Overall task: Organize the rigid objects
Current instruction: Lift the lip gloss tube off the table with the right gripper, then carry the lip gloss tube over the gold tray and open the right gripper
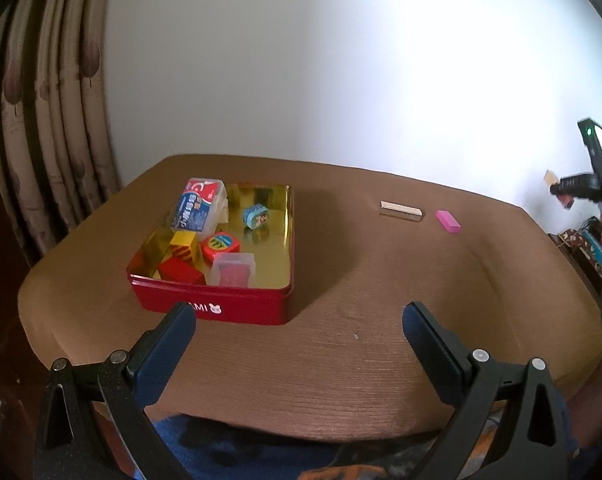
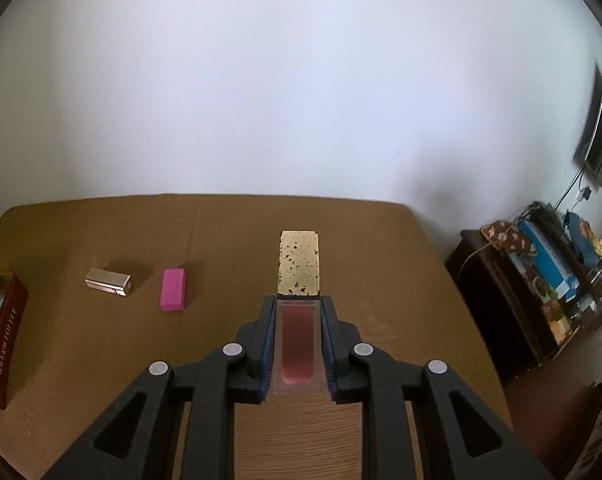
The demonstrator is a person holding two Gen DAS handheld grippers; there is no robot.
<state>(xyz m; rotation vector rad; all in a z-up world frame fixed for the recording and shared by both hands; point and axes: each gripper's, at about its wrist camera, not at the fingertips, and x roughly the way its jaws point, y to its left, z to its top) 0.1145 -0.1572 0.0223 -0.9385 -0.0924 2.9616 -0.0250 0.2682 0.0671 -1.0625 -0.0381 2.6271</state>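
Brown wood-grain table (image 1: pixel 341 360) fills both views, rounded corners, pushed against a plain white wall (image 1: pixel 301 60). Beige curtain (image 1: pixel 49 100) with a feather print hangs at the far left in my left wrist view. Dark wooden cabinet (image 2: pixel 501 280) stands off the table's right side, cluttered with colourful boxes and bags, cable running up to a black screen (image 2: pixel 601 128) mounted on the wall. My left gripper (image 1: pixel 299 320) hovers over the near table edge, fingers spread wide, nothing between them. Just beyond it sits the red tin (image 1: pixel 209 304), gold inside, open, already holding a blue-and-white box (image 1: pixel 199 208), a small round blue piece (image 1: pixel 257 216), a red-orange round piece (image 1: pixel 220 245), red and yellow blocks (image 1: pixel 183 258) and a clear case (image 1: pixel 234 270) with red inside. My right gripper (image 2: pixel 299 304) is pinched onto a clear case with red insert and gold speckled lid (image 2: pixel 300 264), which sticks forward past the fingertips, above the table. Left of it on the table lie a pink eraser (image 2: pixel 173 289) and a silver metallic bar (image 2: pixel 108 282), near each other, not touching, well apart from the tin. Blue fabric (image 1: pixel 261 452) shows below the near table edge.
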